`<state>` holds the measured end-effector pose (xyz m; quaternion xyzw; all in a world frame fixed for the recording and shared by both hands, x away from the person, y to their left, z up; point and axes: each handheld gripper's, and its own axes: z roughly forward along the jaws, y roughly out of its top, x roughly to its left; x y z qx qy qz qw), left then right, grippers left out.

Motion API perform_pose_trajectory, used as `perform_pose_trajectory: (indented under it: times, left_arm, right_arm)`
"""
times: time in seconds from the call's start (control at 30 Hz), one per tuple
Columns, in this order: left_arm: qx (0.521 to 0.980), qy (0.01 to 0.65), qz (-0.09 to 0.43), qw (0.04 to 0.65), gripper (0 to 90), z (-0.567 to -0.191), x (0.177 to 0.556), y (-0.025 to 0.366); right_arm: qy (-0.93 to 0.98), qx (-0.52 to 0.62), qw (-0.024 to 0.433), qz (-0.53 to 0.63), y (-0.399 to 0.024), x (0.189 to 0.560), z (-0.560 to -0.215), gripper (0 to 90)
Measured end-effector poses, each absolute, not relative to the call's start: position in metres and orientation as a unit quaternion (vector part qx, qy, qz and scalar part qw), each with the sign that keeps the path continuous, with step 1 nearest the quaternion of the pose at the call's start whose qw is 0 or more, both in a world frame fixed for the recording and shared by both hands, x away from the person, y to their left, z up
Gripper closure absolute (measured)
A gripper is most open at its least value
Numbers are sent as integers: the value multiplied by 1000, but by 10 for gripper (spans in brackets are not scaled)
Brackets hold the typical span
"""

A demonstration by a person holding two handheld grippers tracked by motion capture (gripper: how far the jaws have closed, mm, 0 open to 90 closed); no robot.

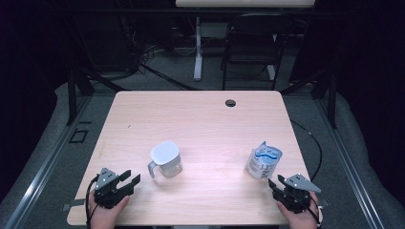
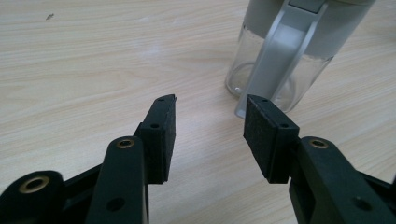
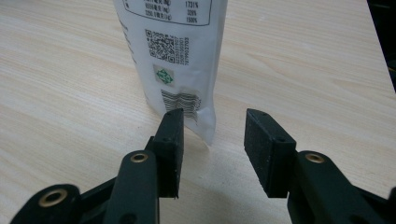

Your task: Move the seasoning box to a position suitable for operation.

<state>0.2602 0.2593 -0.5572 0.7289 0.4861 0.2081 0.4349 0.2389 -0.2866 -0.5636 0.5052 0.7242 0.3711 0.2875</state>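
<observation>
Both grippers, left [image 1: 130,181] and right [image 1: 274,187], sat spread and empty near the table's [image 1: 200,119] front edge, a jug [image 1: 165,159] and pouch [image 1: 263,162] just ahead; each should approach squarely before closing.

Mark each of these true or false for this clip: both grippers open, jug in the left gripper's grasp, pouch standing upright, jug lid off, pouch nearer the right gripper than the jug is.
1. Both grippers are open. True: the left gripper and the right gripper each show a bare gap between their pads.
2. The left gripper holds the jug. False: the jug stands apart on the table, ahead of the jaws.
3. The pouch stands upright. True: the pouch stands on its base.
4. The jug's lid is off. False: a white lid covers it.
5. The pouch is nearer the right gripper than the jug is. True.
</observation>
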Motion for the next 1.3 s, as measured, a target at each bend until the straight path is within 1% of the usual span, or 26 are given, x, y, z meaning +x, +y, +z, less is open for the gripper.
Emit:
perform_pose_trajectory:
  times: [0.33, 0.63, 0.7, 0.83, 0.97, 1.03, 1.17, 1.2, 1.3]
  left_arm:
    - [742, 466, 203, 438, 495, -555, 257, 245]
    - [749, 453, 204, 438, 482, -554, 258, 232]
    - [753, 449, 216, 431, 477, -555, 262, 223]
    - [749, 455, 231, 423, 475, -556, 269, 216]
    - [743, 473, 227, 415, 476, -560, 280, 211]
    - [741, 479, 221, 416, 478, -560, 283, 209]
    - [733, 484, 237, 414, 496, -559, 289, 205]
    - [733, 482, 239, 415, 529, -559, 290, 204]
    - [739, 477, 245, 409, 574, -559, 291, 202]
  right_arm:
    - [722, 505, 287, 375, -287, 237, -563, 557]
    - [718, 513, 282, 375, -290, 234, -563, 531]
    - [721, 513, 280, 372, -291, 233, -564, 528]
    - [719, 515, 280, 373, -291, 232, -564, 523]
    - [720, 515, 279, 372, -293, 231, -564, 516]
    - [719, 516, 279, 373, -293, 230, -564, 512]
    - [719, 514, 280, 374, -293, 229, -563, 499]
    - [720, 513, 281, 372, -293, 229, -563, 496]
    - [720, 513, 280, 375, -292, 230, -564, 487]
